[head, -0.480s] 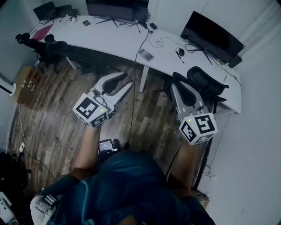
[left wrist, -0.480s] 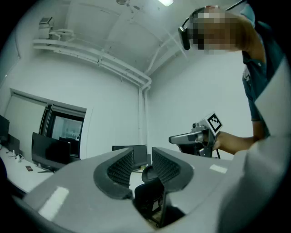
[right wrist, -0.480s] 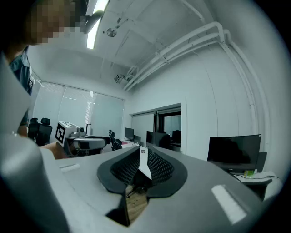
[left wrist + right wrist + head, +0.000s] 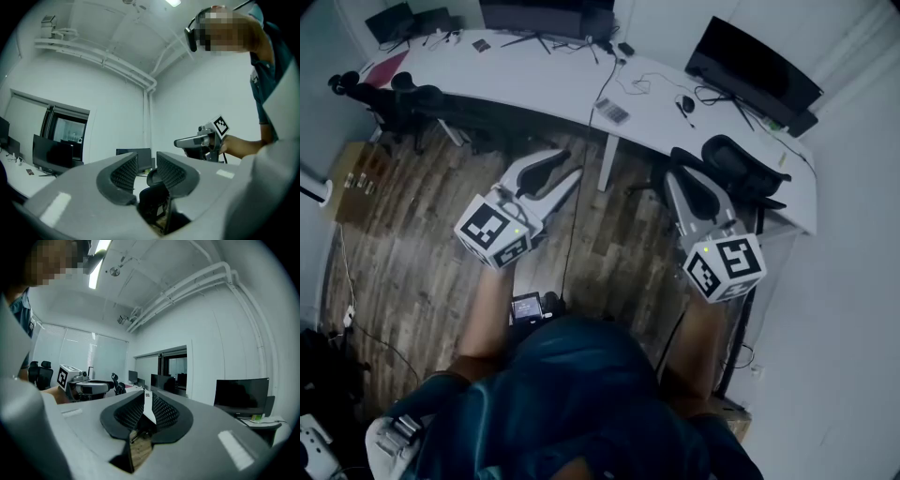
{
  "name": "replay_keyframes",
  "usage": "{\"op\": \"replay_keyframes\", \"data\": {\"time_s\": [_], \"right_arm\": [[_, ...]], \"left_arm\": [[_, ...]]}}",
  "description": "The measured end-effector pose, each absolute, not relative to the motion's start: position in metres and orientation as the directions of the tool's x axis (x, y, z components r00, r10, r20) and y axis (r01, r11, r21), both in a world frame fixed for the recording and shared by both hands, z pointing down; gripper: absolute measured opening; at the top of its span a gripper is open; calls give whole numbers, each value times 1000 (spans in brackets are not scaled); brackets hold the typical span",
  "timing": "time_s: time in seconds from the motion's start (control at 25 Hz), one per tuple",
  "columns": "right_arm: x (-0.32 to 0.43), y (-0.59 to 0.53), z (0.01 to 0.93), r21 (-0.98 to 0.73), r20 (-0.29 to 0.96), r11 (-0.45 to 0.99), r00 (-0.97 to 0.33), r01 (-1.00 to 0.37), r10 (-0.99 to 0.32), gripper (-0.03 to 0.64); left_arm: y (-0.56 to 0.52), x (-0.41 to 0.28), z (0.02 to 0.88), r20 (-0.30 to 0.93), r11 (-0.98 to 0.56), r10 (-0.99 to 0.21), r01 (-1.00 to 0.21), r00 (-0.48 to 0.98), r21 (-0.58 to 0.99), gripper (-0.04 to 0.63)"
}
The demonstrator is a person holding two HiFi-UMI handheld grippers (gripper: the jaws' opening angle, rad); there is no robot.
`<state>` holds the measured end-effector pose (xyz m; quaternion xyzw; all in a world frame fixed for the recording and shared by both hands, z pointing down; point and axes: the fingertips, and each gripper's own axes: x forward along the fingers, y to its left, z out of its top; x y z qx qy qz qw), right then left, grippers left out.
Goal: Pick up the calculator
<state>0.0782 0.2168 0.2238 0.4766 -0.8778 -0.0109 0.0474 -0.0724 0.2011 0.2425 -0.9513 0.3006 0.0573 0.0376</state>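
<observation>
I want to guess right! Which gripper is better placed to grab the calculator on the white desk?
Left, probably. The left gripper has its jaws apart and points roughly towards the calculator on the desk. The right gripper is shut, with a black chair in front of it.

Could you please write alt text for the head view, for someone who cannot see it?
Seen from above, a person holds two grippers over a wooden floor, facing a white desk with monitors: the left gripper has its fingers apart, the right gripper has them together, both empty.
</observation>
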Motion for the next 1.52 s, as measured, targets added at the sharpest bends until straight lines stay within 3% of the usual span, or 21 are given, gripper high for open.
{"op": "replay_keyframes", "data": {"time_s": [1.52], "right_arm": [[-34, 137, 232, 27, 120, 526, -520, -850, -846, 77]], "left_arm": [[110, -176, 261, -187, -843, -536, -536, 824, 54, 121]]}}
